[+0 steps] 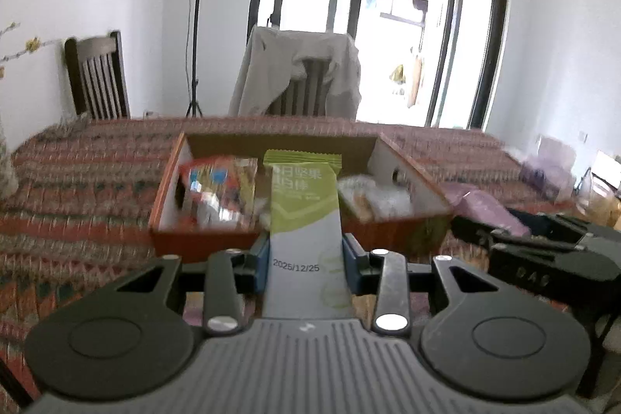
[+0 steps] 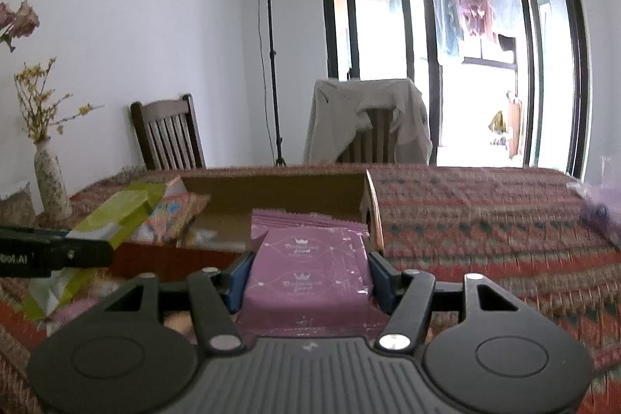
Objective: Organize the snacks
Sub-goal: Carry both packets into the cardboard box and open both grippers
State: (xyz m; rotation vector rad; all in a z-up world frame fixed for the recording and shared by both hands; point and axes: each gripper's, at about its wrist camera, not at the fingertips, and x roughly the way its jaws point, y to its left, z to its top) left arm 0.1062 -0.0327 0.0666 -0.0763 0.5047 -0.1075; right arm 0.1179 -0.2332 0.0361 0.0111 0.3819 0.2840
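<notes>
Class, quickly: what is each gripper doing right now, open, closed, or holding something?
Left gripper: closed on the green snack bar.
Right gripper: closed on the purple packet.

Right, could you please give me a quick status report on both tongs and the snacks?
Left tongs shut on green nut bar packet. Right tongs shut on purple snack packet. Orange box just ahead, already holding snacks. Nothing blocking.

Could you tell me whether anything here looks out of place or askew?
Nothing looks spilled or damaged. A green packet lies loose on the tablecloth outside the box, while each tool grips a snack: green bar, purple packet.
</notes>
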